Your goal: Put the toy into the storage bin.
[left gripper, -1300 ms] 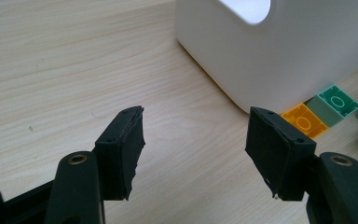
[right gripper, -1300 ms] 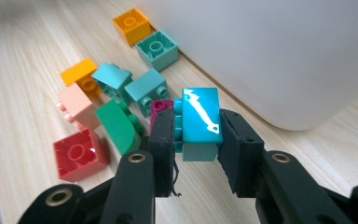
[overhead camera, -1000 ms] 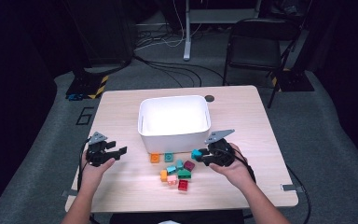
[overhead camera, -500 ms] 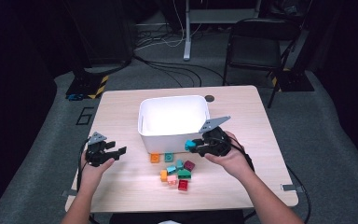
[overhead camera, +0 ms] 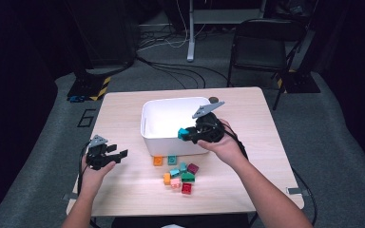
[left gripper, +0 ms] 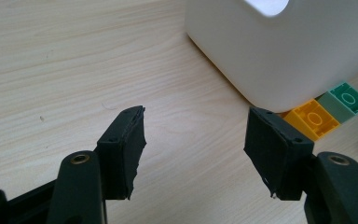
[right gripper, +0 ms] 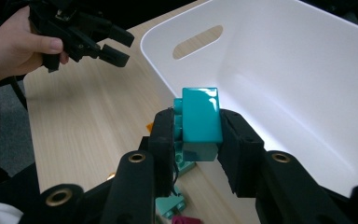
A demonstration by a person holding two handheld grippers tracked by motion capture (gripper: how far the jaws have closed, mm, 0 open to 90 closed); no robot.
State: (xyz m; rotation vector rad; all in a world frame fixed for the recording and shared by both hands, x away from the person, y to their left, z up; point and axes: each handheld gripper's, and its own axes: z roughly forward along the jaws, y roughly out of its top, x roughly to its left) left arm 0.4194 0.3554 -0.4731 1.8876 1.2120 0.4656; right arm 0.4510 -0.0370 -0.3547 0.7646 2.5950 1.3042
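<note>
- A teal brick (right gripper: 196,122) is clamped upright in the right tongs (right gripper: 196,140), held at the white bin's (overhead camera: 158,124) front rim.
- The left tongs (left gripper: 193,149) are held wide open and empty near the counter's (overhead camera: 123,102) left edge.

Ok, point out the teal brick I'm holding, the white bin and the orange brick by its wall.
teal brick (right gripper: 199,116), right gripper view, glossy top face.
white bin (overhead camera: 147,124), high view, left wall.
orange brick (left gripper: 311,120), left gripper view, studded top.

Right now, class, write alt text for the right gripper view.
The right gripper pinches a teal toy brick at the rim of an empty white bin. Beyond, on the wooden table, a hand holds the left gripper open.
</note>
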